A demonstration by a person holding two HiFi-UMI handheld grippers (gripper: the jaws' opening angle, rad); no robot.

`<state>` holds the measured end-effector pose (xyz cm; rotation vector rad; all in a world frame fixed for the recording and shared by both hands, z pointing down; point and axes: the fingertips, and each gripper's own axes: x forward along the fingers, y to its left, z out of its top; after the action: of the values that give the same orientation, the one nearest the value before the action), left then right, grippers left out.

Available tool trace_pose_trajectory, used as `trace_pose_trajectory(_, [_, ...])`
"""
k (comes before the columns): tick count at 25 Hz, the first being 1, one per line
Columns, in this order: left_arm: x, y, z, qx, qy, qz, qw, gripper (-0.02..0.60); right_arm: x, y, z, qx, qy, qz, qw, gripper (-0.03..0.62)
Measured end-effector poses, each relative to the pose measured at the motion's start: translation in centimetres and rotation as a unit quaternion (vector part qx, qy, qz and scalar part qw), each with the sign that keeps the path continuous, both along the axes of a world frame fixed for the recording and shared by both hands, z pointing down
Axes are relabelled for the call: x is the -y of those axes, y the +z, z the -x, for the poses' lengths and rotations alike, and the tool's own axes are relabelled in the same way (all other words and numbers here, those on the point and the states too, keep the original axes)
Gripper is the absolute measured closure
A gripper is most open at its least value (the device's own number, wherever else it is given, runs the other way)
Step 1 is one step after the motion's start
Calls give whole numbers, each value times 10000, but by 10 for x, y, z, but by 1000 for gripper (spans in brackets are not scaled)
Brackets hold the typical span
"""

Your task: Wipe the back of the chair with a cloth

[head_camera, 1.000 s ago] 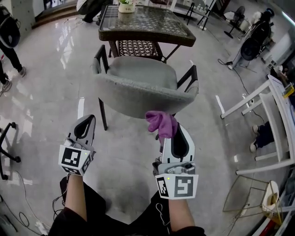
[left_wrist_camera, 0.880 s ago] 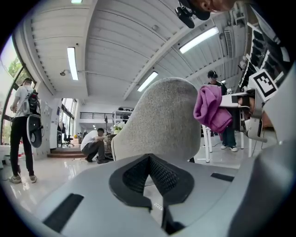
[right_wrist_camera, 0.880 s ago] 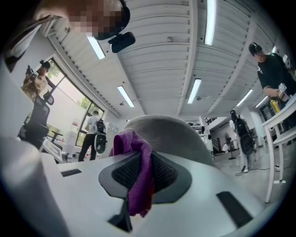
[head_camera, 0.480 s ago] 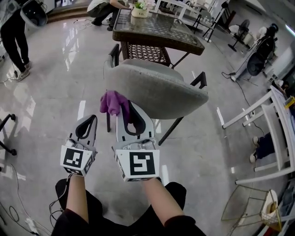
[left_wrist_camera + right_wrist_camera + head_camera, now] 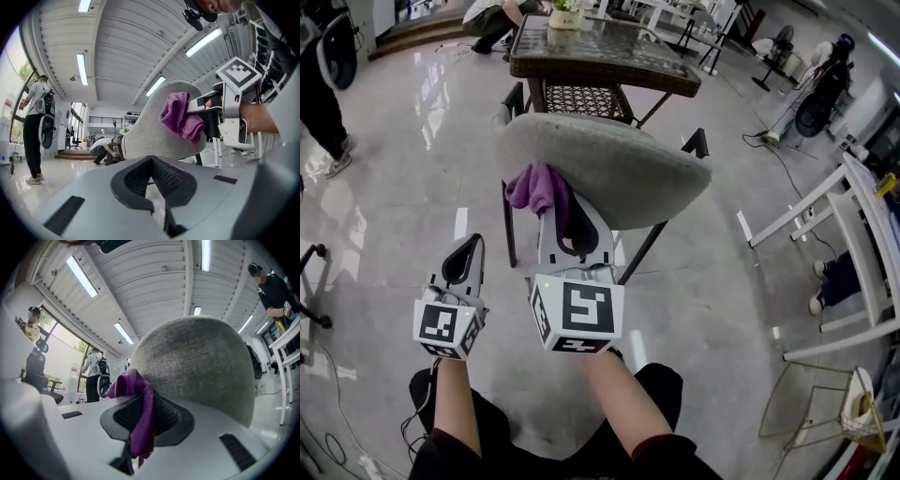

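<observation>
Head view, chair: I see its grey padded back (image 5: pixel 619 169) at my 12 o'clock, with a glass-topped counter (image 5: pixel 600 52) beyond it.
Head view, right tool: the right tool (image 5: pixel 565 214) pinches the purple cloth (image 5: pixel 536 187), which lies against the left end of the back, at 11 o'clock from the tool's tips.
Head view, left tool: the left tool (image 5: pixel 467 255) sits at 9 o'clock of the right one, apart from the chair.
Left tool view: jaws together, nothing between them; cloth on the back at 1 o'clock.
Right tool view: jaws clamped on the cloth, which hangs between them; the back fills 12 to 3 o'clock.
</observation>
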<state>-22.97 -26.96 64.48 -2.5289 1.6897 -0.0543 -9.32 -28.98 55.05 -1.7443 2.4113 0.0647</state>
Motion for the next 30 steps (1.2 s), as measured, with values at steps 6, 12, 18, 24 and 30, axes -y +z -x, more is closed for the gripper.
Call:
trace_pose_trajectory(6, [1,3,-33,40,100,-17,9999,572,-14,2,-56,-123,118,-289,9994,519])
trace_pose_trajectory(12, [5,14,-86,96,363,0,9993,572,-21,9,-125,-234,479,-417,9977,517])
trace_pose_trajectory(18, [8,25,-122,188,610,12,9980,572,-5,33,-206,149,1150,-68,9932,517])
trace_pose_trajectory(24, [9,25,-124,269,574,-3,9980,572,3,54,-259,236,1671,287,9852,519])
trace_pose_trajectory(30, [13,31,-112,157,441,-2,9989,572,-50,43,-204,-403,1152,-508,9912,519])
